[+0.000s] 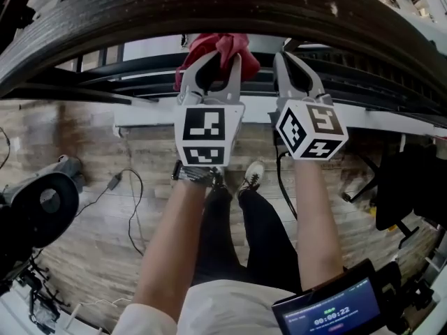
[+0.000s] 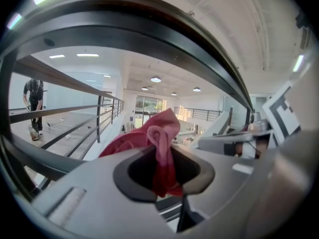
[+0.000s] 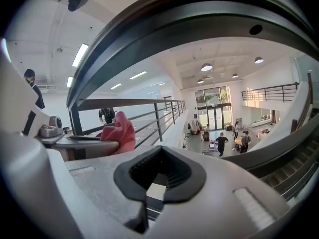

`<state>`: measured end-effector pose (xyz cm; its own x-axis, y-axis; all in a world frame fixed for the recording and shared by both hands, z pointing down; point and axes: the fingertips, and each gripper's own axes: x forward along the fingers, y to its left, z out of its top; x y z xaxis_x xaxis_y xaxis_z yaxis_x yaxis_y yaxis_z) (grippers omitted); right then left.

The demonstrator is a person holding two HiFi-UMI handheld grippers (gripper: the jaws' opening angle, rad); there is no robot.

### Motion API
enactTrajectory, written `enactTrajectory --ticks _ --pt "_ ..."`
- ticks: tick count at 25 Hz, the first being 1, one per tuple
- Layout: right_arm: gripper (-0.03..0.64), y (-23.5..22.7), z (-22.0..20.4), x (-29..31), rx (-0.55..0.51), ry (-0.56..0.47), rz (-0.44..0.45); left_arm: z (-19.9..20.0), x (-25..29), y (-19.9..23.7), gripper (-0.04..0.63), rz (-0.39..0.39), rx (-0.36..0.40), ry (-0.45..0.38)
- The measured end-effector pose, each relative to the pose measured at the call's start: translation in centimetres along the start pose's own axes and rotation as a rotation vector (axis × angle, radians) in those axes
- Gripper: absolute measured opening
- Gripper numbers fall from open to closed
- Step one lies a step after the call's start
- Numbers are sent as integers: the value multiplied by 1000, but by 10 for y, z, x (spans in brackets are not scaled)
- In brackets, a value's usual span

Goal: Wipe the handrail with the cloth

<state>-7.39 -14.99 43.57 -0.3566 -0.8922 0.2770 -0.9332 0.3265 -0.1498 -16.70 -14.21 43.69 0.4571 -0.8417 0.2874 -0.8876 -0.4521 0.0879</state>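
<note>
left tongs point(image 1: 223, 65) pinch the red cloth point(image 1: 227, 46), bunched at their tips just under the handrail point(image 1: 209, 9). right tongs point(image 1: 290, 58) are pressed together, empty. the cloth looks soft, light and floppy, so it is probably best gripped by a thick fold.

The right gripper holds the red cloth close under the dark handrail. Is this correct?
Not quite. The left gripper holds the red cloth, not the right gripper: the left gripper view shows the cloth between its jaws, while the right gripper view shows nothing between that gripper's jaws. The cloth is indeed close under the dark handrail.
</note>
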Motion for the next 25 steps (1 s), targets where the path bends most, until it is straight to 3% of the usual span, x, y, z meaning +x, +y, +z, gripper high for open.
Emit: enactTrajectory --ticks 7,16,25 --pt "3 -3 0 -1 -23 -34 -39 0 2 -3 86 -31 15 22" --pt "3 1 0 -1 -32 -32 0 -2 2 0 86 -14 0 39" --pt "3 4 -3 -4 22 17 72 -4 0 4 86 41 6 29"
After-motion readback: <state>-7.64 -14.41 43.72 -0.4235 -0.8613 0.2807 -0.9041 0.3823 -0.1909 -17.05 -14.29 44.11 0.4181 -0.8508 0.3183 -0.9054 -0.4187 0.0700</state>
